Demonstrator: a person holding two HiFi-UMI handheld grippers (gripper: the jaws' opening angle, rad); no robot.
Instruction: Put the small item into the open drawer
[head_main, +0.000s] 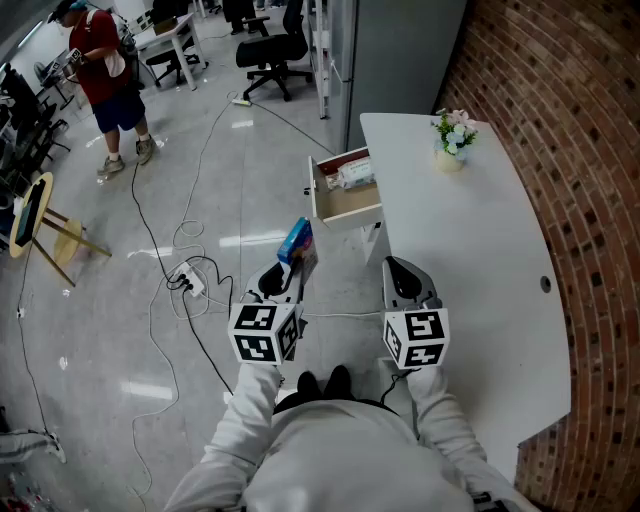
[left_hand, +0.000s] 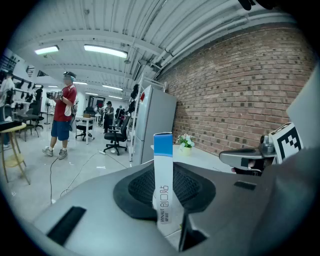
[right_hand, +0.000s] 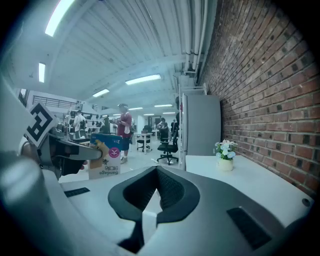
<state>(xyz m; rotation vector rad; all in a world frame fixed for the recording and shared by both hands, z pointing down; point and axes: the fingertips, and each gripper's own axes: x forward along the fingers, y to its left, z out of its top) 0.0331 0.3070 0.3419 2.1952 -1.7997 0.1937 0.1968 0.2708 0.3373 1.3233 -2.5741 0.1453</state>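
Honestly, my left tongs (head_main: 283, 278) are clamped only on the low end of the bandage box (head_main: 297, 243), and my right tongs (head_main: 404, 272) sit closed and empty at 3 o'clock. The box could pivot or slip before reaching the open drawer (head_main: 345, 203) at 12 o'clock, or snag the packet (head_main: 355, 175) inside. It's a slim carton, blue-topped, white below, standing upright.
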